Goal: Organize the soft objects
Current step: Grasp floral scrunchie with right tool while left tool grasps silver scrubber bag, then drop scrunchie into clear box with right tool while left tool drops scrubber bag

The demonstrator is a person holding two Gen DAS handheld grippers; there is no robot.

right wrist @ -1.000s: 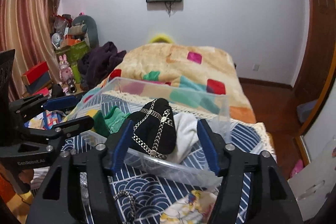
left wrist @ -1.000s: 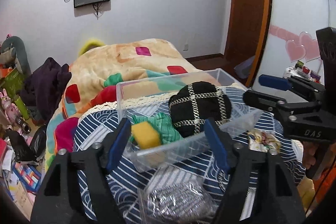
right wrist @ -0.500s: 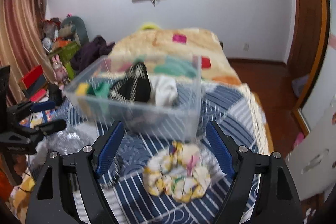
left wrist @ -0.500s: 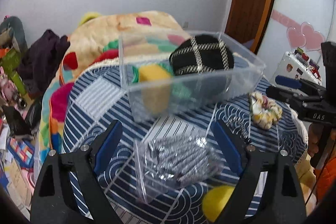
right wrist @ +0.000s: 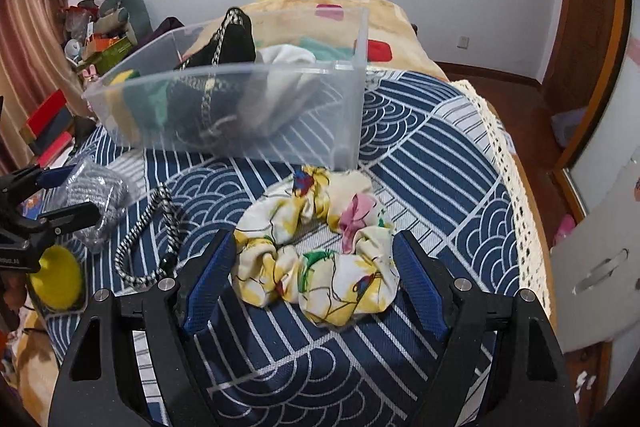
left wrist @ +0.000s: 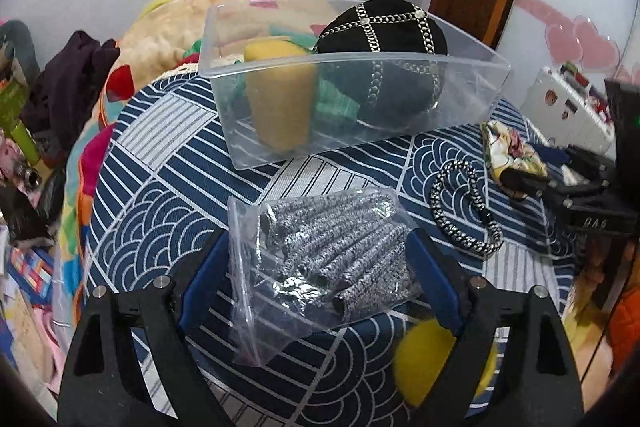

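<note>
Silver mesh in a clear bag [left wrist: 320, 259] lies on the blue cloth [left wrist: 168, 211] between the spread, empty fingers of the left gripper [left wrist: 316, 283]; the bin [left wrist: 360, 67] stands beyond, a cord [left wrist: 464, 211] to the right. Right-wrist view: the right gripper [right wrist: 312, 283], likewise released, flanks the scrunchie [right wrist: 316, 251] (just before the bin). Good practice: lower until both pads pass each item's midline, then close gently.
</note>
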